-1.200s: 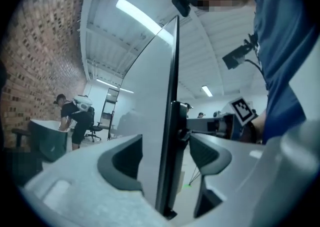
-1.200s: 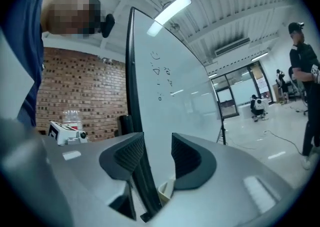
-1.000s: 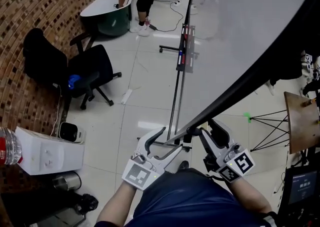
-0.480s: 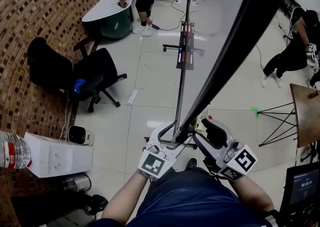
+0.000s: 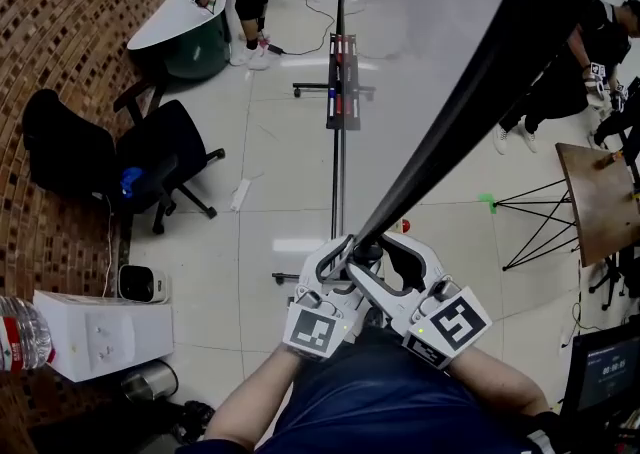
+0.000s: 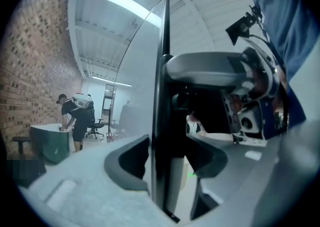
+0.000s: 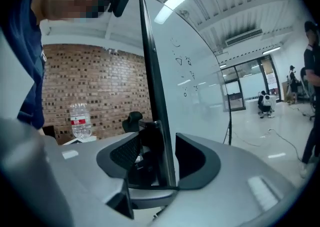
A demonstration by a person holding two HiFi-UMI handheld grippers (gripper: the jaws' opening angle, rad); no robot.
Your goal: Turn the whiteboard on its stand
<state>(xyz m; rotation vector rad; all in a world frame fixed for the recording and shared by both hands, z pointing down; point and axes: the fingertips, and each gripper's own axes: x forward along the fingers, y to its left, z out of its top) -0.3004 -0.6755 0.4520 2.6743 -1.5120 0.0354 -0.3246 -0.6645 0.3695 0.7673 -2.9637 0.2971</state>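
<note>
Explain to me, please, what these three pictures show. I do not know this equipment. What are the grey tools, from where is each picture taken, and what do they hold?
There is no robot here. A person holds a two-jaw hand tool, called a gripper, in each hand. The head view comes from a camera on the person's head, looking down. In it the left gripper and the right gripper meet at the edge of a big whiteboard. The other two views come from cameras on the grippers, looking along their jaws. The left jaws have just been closing and now clamp the board's dark edge. The right jaws have just been opening; the edge stands between them, not pressed. On the floor at the left stand a black chair and a white box.
</note>
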